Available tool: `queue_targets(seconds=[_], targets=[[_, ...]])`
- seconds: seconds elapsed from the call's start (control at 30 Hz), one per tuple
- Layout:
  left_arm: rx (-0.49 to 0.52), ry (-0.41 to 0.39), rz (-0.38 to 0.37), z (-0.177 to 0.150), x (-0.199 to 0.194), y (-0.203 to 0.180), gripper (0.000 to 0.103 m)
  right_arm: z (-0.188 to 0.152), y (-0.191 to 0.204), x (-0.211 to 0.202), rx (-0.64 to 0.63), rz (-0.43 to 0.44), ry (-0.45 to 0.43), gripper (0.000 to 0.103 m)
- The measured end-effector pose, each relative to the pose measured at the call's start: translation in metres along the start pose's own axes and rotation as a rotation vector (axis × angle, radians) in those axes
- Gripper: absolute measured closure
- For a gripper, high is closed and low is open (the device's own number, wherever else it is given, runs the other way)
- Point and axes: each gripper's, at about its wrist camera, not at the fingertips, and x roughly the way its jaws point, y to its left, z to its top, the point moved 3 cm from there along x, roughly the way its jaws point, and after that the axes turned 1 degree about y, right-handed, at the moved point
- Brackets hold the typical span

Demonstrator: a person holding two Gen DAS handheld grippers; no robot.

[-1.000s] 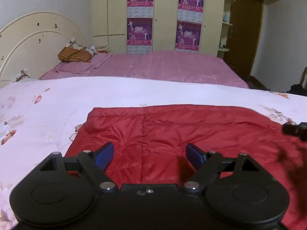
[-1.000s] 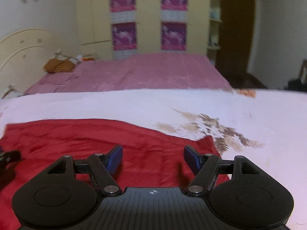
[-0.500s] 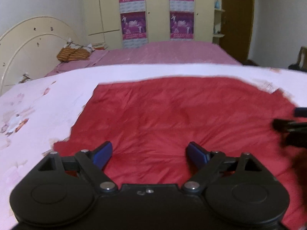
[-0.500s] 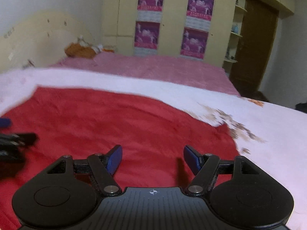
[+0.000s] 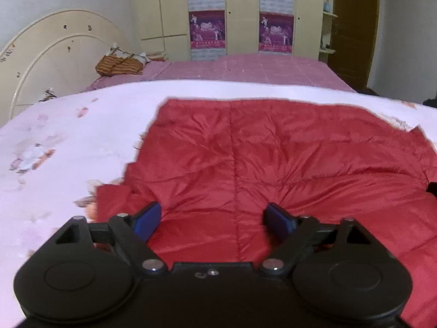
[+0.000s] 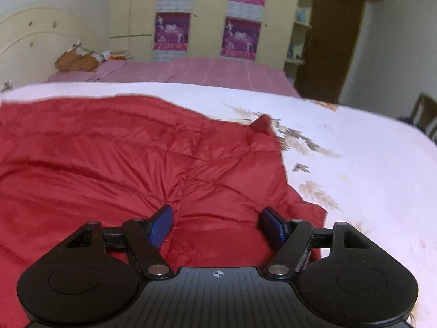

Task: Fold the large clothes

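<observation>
A large red quilted garment (image 5: 273,158) lies spread flat on a white floral bedspread (image 5: 68,136). It also fills the left and middle of the right wrist view (image 6: 123,158). My left gripper (image 5: 213,218) is open and empty, low over the garment's near left part. My right gripper (image 6: 215,222) is open and empty, low over the garment's near right part, close to its right edge. Blue pads (image 5: 147,220) line the fingers. The garment's near edge is hidden under both grippers.
A second bed with a pink cover (image 5: 245,68) stands behind, with an orange striped bundle (image 5: 117,64) at its head. A cream headboard (image 5: 54,52) is at the left. A wardrobe with purple posters (image 5: 275,31) and a brown door (image 6: 327,41) are at the back.
Both grippers have come down and nearer to the red garment, which now fills more of each view. Both stay open. The other gripper has almost left each view's edge.
</observation>
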Motion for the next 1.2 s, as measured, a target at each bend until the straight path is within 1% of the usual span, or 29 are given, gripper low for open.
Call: queue_targets(seconds=[0.03, 0.13, 0.27, 0.33, 0.43, 0.57, 0.7, 0.8, 0.83, 0.87, 0.93, 1.0, 1.07, 1.1, 1.13, 1.2], targets=[[-0.013, -0.015, -0.006, 0.0, -0.01, 0.004, 0.021, 0.0, 0.0, -0.011, 0.005, 0.007, -0.015, 0.033], [-0.026, -0.028, -0.025, -0.004, -0.035, 0.011, 0.02, -0.003, 0.006, -0.039, -0.027, 0.029, -0.037, 0.033], [-0.048, -0.035, -0.06, -0.021, -0.066, 0.017, 0.02, -0.017, 0.017, -0.072, -0.028, 0.061, -0.046, 0.033], [-0.066, -0.018, -0.079, -0.031, -0.078, 0.02, 0.02, -0.029, 0.023, -0.087, -0.024, 0.075, -0.036, 0.033], [-0.121, 0.015, -0.104, -0.047, -0.095, 0.027, 0.019, -0.044, 0.028, -0.107, -0.005, 0.098, -0.006, 0.033], [-0.219, 0.076, -0.139, -0.069, -0.11, 0.037, 0.017, -0.063, 0.024, -0.121, 0.017, 0.096, 0.05, 0.033], [-0.315, 0.147, -0.182, -0.082, -0.106, 0.045, 0.015, -0.078, 0.015, -0.128, 0.062, 0.095, 0.101, 0.033], [-0.425, 0.197, -0.229, -0.093, -0.096, 0.053, 0.016, -0.086, 0.01, -0.127, 0.104, 0.109, 0.142, 0.033], [-0.461, 0.201, -0.235, -0.095, -0.095, 0.056, 0.017, -0.086, 0.01, -0.129, 0.108, 0.097, 0.135, 0.033], [-0.481, 0.189, -0.229, -0.095, -0.096, 0.058, 0.018, -0.084, 0.011, -0.135, 0.096, 0.084, 0.103, 0.033], [-0.464, 0.149, -0.226, -0.091, -0.098, 0.056, 0.017, -0.077, 0.016, -0.144, 0.045, 0.077, 0.041, 0.033], [-0.468, 0.157, -0.226, -0.09, -0.092, 0.055, 0.017, -0.069, 0.017, -0.146, 0.049, 0.077, 0.007, 0.033], [-0.524, 0.172, -0.221, -0.092, -0.08, 0.06, 0.017, -0.064, 0.016, -0.138, 0.074, 0.079, 0.015, 0.033], [-0.551, 0.17, -0.223, -0.093, -0.076, 0.062, 0.017, -0.063, 0.015, -0.132, 0.091, 0.081, 0.037, 0.033], [-0.57, 0.151, -0.228, -0.093, -0.075, 0.064, 0.015, -0.064, 0.012, -0.127, 0.117, 0.083, 0.061, 0.033], [-0.587, 0.147, -0.237, -0.091, -0.071, 0.066, 0.015, -0.07, 0.003, -0.124, 0.177, 0.087, 0.09, 0.033]])
